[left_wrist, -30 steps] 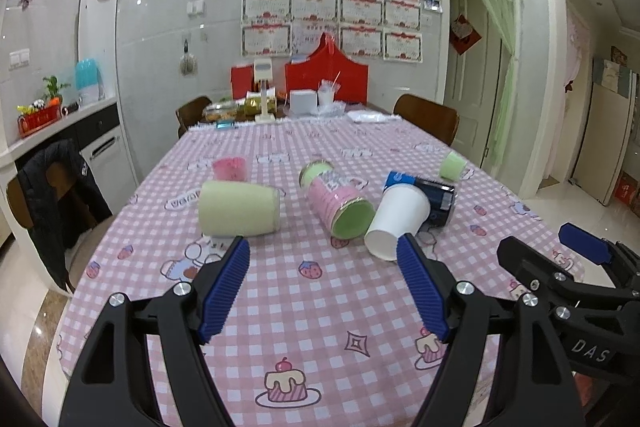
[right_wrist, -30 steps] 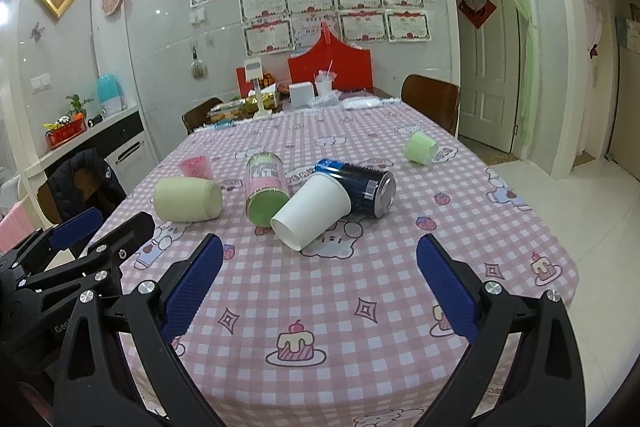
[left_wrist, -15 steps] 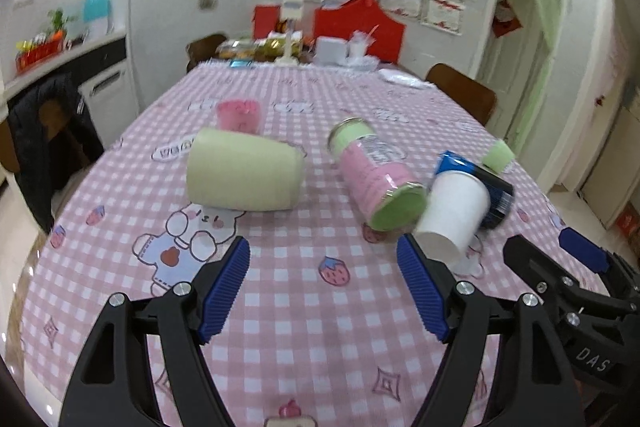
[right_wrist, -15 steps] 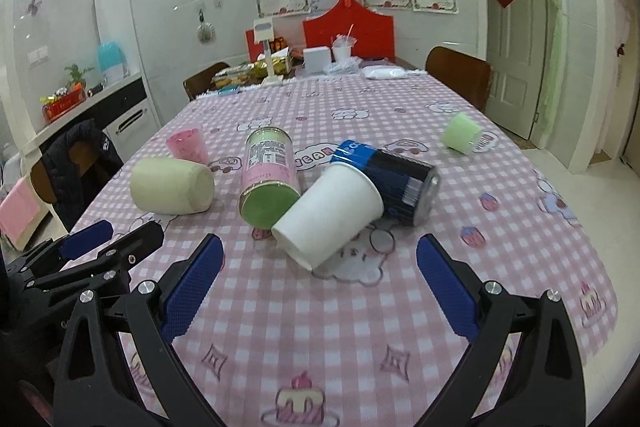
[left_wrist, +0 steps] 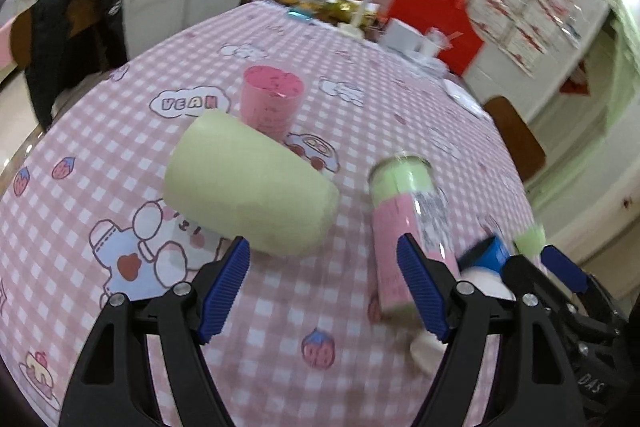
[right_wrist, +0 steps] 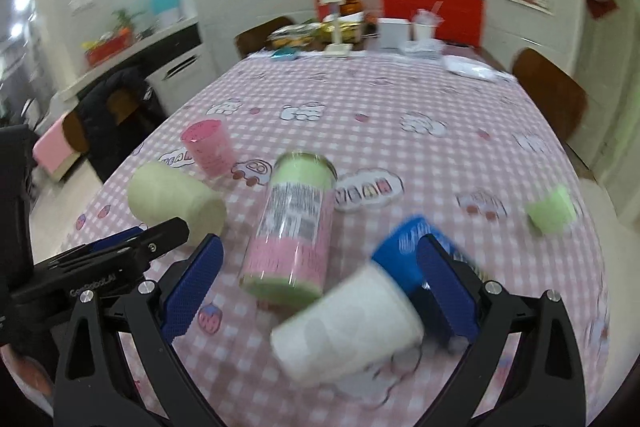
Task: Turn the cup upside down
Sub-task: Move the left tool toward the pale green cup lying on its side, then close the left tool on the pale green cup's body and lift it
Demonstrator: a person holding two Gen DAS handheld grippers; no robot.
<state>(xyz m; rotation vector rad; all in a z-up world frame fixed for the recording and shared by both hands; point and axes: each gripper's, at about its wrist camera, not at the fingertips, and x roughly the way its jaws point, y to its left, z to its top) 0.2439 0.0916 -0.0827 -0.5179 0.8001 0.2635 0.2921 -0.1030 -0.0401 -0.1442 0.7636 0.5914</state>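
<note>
Both tongs have dropped in close vs a sec ago: cups now fill the views, w/ motion blur. Left gripper (left_wrist: pixel 324 283) has swung toward the green cup (left_wrist: pixel 250 187), which lies on its side on the table (left_wrist: pixel 100 155), just beyond the left fingertip; jaws apart, nothing between them. Right gripper (right_wrist: pixel 320 287) also apart, w/ the white cup (right_wrist: pixel 348 327) lying tipped between its fingers (right_wrist: pixel 192 287), not yet clamped, resting against the blue can (right_wrist: pixel 404 247). Pink bottle (right_wrist: pixel 292 223) lies between the two cups; pink cup (right_wrist: pixel 206 147) stands upright behind. Approach looks nearly done; probably the grasp comes next, though which cup goes first isn't clear.
</note>
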